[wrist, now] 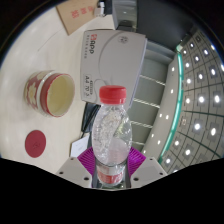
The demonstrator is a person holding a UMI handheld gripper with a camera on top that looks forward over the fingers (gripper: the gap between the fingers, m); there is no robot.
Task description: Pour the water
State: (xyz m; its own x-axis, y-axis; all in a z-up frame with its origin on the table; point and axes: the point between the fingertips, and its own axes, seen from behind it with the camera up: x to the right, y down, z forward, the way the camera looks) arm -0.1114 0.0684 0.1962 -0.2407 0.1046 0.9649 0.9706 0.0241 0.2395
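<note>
I see a clear bottle [111, 140] with a red cap [112, 95], set against my tool's [111, 172] magenta pads [90, 160]. On the cream desk [40, 55] sits a red-lidded jar [50, 90] with a yellowish face, a flat red disc [36, 143], and a white box [112, 62] with red lettering.

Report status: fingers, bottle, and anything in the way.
Fingers shut on bottle, red cap on. Jar beyond, to one side. White box behind bottle. Nothing blocking seen.
</note>
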